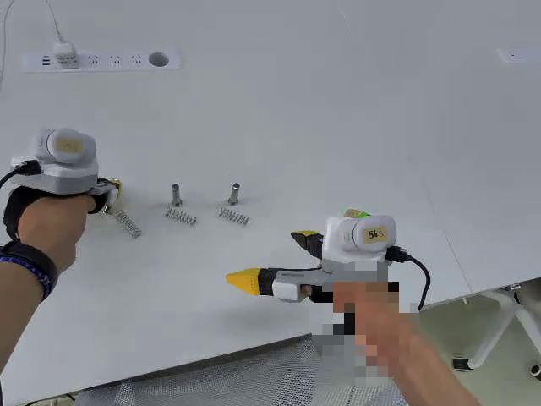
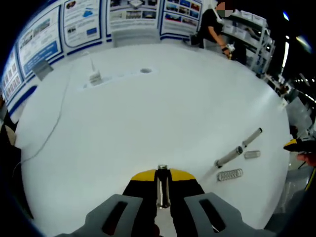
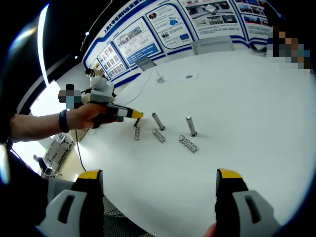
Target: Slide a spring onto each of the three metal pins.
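My left gripper is at the table's left, shut on a metal pin that stands up between its yellow jaws. Two more pins stand upright on the white table. Three springs lie flat in front of them: one just below the left gripper, one by the middle pin, one by the right pin. My right gripper hovers nearer the front edge, open and holding nothing. From the right gripper view, the pins and springs lie ahead of its wide-spread jaws.
A power strip with a plugged-in charger sits at the far left of the table. A small socket plate is at the far right. The table's front edge runs close below my right gripper.
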`<control>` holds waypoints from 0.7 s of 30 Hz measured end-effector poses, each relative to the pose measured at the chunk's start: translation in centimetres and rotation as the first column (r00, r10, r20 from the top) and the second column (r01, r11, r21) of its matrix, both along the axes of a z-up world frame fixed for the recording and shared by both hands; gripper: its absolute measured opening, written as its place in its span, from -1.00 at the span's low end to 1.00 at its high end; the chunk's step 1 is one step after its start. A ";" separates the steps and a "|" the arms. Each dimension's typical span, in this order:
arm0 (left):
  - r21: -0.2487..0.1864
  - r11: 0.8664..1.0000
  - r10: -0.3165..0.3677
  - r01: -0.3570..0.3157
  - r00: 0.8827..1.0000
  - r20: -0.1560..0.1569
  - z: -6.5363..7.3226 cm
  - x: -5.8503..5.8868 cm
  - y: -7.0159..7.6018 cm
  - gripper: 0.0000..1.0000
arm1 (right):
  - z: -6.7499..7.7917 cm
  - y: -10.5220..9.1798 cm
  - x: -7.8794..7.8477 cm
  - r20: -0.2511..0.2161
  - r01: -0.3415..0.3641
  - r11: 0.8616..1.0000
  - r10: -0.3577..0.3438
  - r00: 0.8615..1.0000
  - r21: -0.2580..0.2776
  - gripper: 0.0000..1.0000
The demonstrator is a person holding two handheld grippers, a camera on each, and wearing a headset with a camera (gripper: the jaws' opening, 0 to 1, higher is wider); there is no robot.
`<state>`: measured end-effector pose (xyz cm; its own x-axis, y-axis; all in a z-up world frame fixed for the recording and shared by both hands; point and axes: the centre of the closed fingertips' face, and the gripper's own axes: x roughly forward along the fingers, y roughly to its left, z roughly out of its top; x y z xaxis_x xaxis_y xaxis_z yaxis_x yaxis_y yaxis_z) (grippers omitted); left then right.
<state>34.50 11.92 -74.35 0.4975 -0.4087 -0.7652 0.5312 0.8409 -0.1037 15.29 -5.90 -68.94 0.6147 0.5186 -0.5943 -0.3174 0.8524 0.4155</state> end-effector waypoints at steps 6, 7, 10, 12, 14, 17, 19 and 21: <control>-0.017 0.999 0.028 -0.028 1.000 0.010 0.7 -0.1 0.7 -0.86 | 0.0 0.0 0.0 0.003 -0.001 1.000 0.001 1.000 -0.003 0.92; -0.018 0.999 0.031 -0.031 0.999 0.010 0.7 -0.1 0.9 -0.86 | 0.0 0.0 0.0 0.003 -0.001 1.000 0.001 1.000 -0.003 0.92; -0.024 0.999 0.039 -0.039 0.999 0.016 0.8 -0.1 1.2 -0.86 | 0.0 0.0 -0.1 0.002 -0.004 1.000 0.004 1.000 -0.004 0.92; -0.028 0.999 0.042 -0.042 0.999 0.019 0.9 -0.2 1.4 -0.86 | 0.0 0.0 -0.1 0.001 -0.004 1.000 0.004 1.000 -0.006 0.92; -0.030 0.999 0.038 -0.037 0.999 0.023 1.0 -0.3 1.5 -0.86 | 0.0 0.0 -0.2 0.002 -0.005 1.000 0.005 1.000 -0.009 0.92; -0.035 0.998 0.044 -0.043 0.999 0.029 1.2 -0.2 1.9 -0.86 | 0.0 0.0 -0.2 0.003 -0.002 1.000 0.002 1.000 -0.006 0.92; -0.041 0.998 0.052 -0.051 0.998 0.031 1.4 -0.3 2.2 -0.86 | 0.0 0.0 -0.2 0.002 -0.002 1.000 0.002 1.000 -0.010 0.91; -0.045 0.998 0.048 -0.046 0.998 0.032 1.4 -0.4 2.4 -0.85 | 0.0 0.0 -0.2 0.000 -0.004 1.000 0.004 1.000 -0.012 0.90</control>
